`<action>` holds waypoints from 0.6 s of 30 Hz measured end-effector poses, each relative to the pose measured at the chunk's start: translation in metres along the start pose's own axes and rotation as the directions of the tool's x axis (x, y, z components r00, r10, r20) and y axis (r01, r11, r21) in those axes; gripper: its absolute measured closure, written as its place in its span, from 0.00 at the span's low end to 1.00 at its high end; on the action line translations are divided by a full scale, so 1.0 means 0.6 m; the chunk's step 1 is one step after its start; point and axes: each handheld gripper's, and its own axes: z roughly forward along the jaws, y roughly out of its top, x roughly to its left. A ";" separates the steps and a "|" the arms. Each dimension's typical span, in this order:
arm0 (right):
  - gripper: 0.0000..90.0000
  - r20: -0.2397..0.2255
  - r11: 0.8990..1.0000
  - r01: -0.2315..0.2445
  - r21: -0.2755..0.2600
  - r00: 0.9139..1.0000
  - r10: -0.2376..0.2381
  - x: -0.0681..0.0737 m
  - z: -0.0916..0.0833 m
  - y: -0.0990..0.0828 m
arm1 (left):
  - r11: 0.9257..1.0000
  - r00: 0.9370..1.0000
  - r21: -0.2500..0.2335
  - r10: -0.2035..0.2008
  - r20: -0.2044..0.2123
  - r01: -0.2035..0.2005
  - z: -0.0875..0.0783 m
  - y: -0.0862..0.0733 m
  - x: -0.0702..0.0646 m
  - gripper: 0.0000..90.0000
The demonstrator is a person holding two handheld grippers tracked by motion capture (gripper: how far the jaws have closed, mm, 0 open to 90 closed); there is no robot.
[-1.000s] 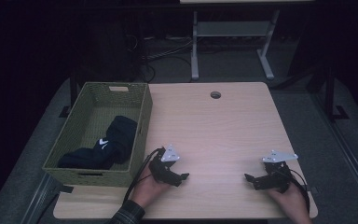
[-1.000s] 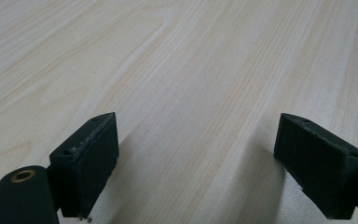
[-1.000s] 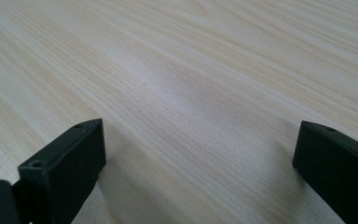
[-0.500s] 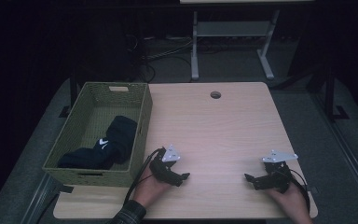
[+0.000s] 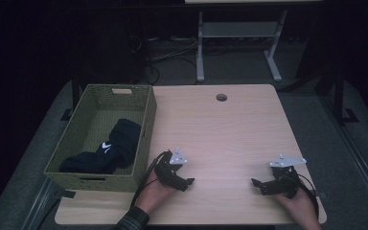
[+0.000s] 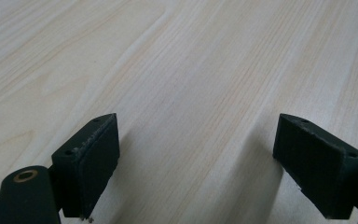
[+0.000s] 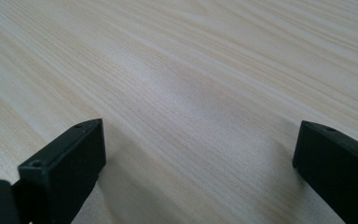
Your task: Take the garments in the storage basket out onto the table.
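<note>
Both grippers resting low on the near part of the wooden table [image 5: 230, 129], jaws wide apart and holding nothing, bare wood grain between the pads in each gripper view. Left gripper [image 5: 188, 182] just beside the near right corner of the green woven basket [image 5: 145, 125]; right gripper [image 5: 256, 182] well apart from it, toward the table's right edge. Dark socks [image 5: 106, 153] with a small white mark lying bundled inside the basket, on its floor, long axis running from the near left corner up toward the right wall. From the left gripper, bundle up and to the left, over the basket's right wall. Left hand [image 5: 154, 195] clearly nearer, so probably best placed for any reach into the basket; right hand [image 5: 298, 205] would need to cross the whole tabletop
</note>
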 end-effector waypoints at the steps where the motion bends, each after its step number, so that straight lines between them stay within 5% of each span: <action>1: 0.02 0.000 1.000 0.000 0.000 1.000 0.000 0.000 0.000 0.000 | 1.000 1.000 0.002 -0.001 0.001 0.001 0.000 0.000 0.000 0.16; 18: 0.02 0.000 1.000 0.000 0.000 1.000 0.000 0.000 0.000 0.000 | 0.999 0.999 0.052 -0.013 0.042 0.011 -0.006 0.017 0.004 0.16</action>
